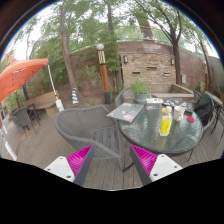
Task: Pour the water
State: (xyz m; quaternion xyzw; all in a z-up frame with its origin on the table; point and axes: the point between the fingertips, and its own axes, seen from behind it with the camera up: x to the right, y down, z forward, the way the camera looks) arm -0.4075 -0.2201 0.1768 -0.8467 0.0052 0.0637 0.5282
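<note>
**Pour not yet begun: gripper empty, well short of the table**

Since nothing lies between the two fingers, the pouring looks wholly undone; the approach, the grasp and the pour itself all appear to remain.

Taking the round glass table [160, 135] as landmark and going left to right: far to its left stands an orange parasol [22, 75] over more patio furniture, too small to name further. Nearer, just left of the table, a grey mesh chair [88, 128] is drawn up beside it. The gripper [113, 160] hangs in front of that chair and short of the table's near-left rim, its pink-padded fingers [80, 157] spread apart and holding nothing.

On the table's left part lies a flat paper or placemat [130, 112]. Toward the table's middle stands a yellow-orange bottle or glass [166, 124], seemingly holding yellow liquid; it is the likeliest vessel for the task, though I cannot tell which item pours and which receives. Just right of it is a small reddish container [178, 114], and further right a dark one [190, 116]; the contents of both are unreadable. Right of the table stands another chair [205, 108].
</note>
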